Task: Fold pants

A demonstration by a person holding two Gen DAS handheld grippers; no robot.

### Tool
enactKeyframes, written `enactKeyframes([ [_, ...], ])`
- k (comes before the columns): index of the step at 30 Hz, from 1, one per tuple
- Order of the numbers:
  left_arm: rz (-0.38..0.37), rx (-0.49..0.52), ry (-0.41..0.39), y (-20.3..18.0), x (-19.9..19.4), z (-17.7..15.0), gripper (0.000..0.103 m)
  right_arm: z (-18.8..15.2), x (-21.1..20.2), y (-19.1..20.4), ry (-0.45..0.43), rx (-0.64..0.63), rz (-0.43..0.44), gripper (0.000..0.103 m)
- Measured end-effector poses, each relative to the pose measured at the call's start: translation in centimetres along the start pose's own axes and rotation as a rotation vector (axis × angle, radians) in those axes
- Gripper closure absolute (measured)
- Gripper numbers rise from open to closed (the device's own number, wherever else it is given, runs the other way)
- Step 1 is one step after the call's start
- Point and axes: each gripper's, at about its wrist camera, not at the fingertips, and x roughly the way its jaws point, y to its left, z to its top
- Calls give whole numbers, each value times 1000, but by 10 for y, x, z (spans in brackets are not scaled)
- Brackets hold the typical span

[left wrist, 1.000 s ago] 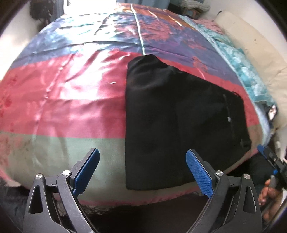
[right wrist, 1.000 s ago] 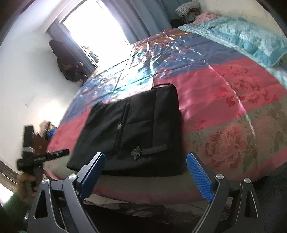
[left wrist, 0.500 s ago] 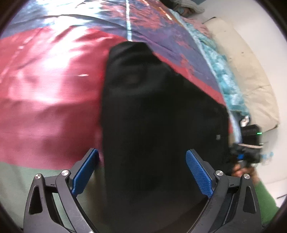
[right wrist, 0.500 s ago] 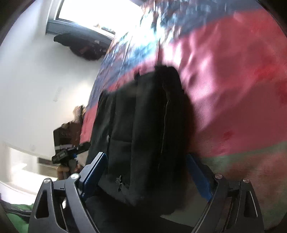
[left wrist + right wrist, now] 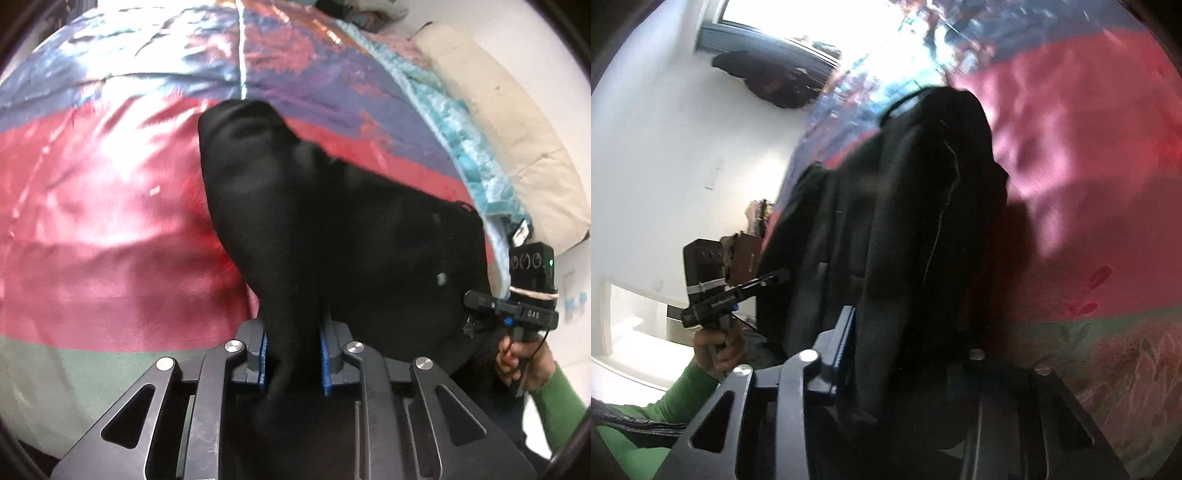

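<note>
The black pants (image 5: 332,229) lie folded on a shiny striped bedspread (image 5: 92,229), with their near edge raised. My left gripper (image 5: 291,354) is shut on the near left corner of the pants; black cloth bunches between its blue pads. My right gripper (image 5: 897,365) is shut on the near right edge of the pants (image 5: 905,221); cloth drapes over it and hides the right finger. The far end of the pants still rests on the red stripe. Each gripper shows in the other's view, held by a hand in a green sleeve.
A cream pillow (image 5: 509,122) and a turquoise blanket (image 5: 450,122) lie along the right side of the bed. A bright window (image 5: 812,22) and a white wall (image 5: 665,147) are at the left in the right wrist view. The bed's front edge is just below the grippers.
Both grippers were open in front of the bed, moved in over the near edge of the pants, and have now shut on it. The near edge has lifted and bunched.
</note>
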Motion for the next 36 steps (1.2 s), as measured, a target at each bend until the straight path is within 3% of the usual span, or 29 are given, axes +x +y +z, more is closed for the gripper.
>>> enactKeyframes([
  [8,-23,39,-113,-5,-50,31,84,26,-9,79,-53,-146,90,68],
  [16,17,14,-285,28,-96,112,84,133,13,141,-96,-291,136,69],
  [20,89,12,-337,53,-82,157,79,191,41,137,-135,-284,135,68],
  [21,132,12,-326,62,-67,165,74,200,51,126,-144,-269,104,67],
  [22,203,-1,-302,74,-48,169,56,209,63,116,-143,-247,62,62],
  [23,308,-38,-254,92,-23,170,48,216,80,95,-121,-198,-37,57],
  [24,389,-66,-204,106,-8,165,51,218,93,79,-97,-156,-142,53],
  [25,484,-100,-140,121,6,155,60,217,101,59,-64,-104,-302,52],
  [26,504,-114,-131,127,7,144,57,211,97,44,-58,-74,-404,51],
  [27,496,-118,-157,129,-1,131,51,201,84,38,-89,-62,-422,51],
  [29,536,-82,-201,116,-20,98,14,176,54,46,-151,-76,-447,38],
  [30,570,-40,-229,104,-29,83,11,159,40,58,-184,-97,-475,14],
  [31,591,-4,-256,92,-35,73,9,141,25,73,-218,-121,-496,0],
  [33,638,68,-285,61,-47,52,3,112,11,100,-264,-155,-521,0],
  [36,773,86,-281,22,-62,32,2,71,2,149,-271,-205,-653,0],
])
